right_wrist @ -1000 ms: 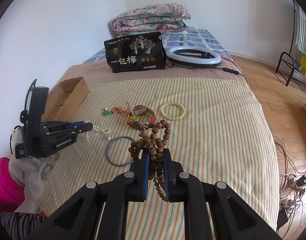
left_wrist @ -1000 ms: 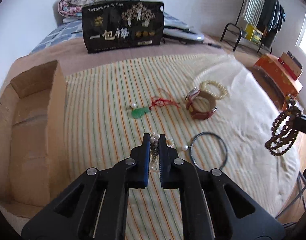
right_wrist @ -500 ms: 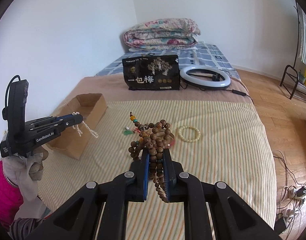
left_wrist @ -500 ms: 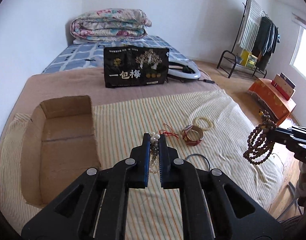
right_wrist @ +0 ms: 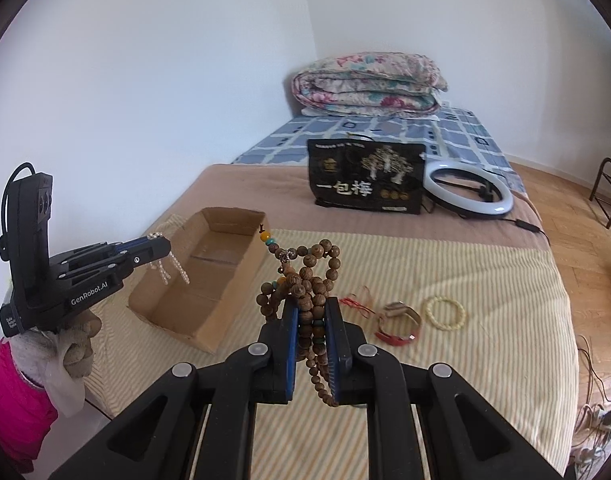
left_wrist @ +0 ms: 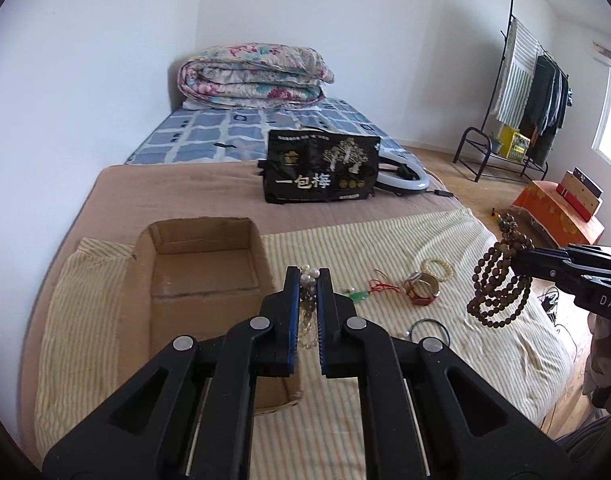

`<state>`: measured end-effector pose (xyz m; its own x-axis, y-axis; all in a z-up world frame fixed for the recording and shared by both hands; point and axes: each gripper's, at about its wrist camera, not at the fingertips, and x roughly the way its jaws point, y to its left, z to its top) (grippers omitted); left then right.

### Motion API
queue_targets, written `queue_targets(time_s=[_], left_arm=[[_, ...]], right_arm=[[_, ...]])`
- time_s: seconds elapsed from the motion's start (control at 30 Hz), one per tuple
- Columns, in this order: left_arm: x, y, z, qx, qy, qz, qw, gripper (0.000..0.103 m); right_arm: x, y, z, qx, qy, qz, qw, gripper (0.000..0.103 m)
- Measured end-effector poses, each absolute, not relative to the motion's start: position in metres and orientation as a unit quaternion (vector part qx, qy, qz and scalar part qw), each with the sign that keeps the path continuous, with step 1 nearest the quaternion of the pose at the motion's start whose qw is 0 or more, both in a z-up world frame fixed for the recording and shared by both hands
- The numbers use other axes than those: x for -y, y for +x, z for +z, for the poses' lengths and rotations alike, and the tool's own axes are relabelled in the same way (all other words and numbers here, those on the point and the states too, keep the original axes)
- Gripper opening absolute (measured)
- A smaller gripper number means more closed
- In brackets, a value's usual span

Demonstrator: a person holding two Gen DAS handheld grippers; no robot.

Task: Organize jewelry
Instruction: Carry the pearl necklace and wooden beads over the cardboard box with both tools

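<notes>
Pearl strand (left_wrist: 308,280) sits pinched at centre frame in the left gripper (left_wrist: 307,276), its loops dangling above the open cardboard box (left_wrist: 203,268) at lower left. Right gripper (right_wrist: 310,314) clamps tight on the wooden bead string (right_wrist: 305,280), mid-frame. On the striped bedcover (right_wrist: 485,280) to the right lie a red bangle (right_wrist: 397,322) and pale bracelet (right_wrist: 444,312).

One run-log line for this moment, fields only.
left claw: shut on pearl strand | right claw: shut on wooden bead strand | cardboard box: looks empty | bed: bracelets remain
</notes>
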<state>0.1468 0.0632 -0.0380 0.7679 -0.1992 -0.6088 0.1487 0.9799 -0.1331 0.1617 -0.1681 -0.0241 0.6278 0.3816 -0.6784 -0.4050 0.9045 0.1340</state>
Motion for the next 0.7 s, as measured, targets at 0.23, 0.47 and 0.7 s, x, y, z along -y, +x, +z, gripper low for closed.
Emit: queue_targets(time_s=[0.23,0.47,0.7], left_arm=[[-0.1,0.14,-0.033,-0.321,-0.043,-0.069,0.944,0.005],[-0.128,0.142,-0.04,-0.325,-0.048,-0.048,0.943,0.005],[-0.147,0.145,-0.055,-0.335,-0.058,-0.036,0.94,0.005]], right_arm=[[0.123,0.175,-0.021,-0.373,-0.016,0.249,0.894,0.01],[0.077,0.192,-0.024,-0.376,-0.007,0.278,0.884,0.01],[0.038,0.204,-0.04,-0.387,-0.004,0.299,0.872,0.01]])
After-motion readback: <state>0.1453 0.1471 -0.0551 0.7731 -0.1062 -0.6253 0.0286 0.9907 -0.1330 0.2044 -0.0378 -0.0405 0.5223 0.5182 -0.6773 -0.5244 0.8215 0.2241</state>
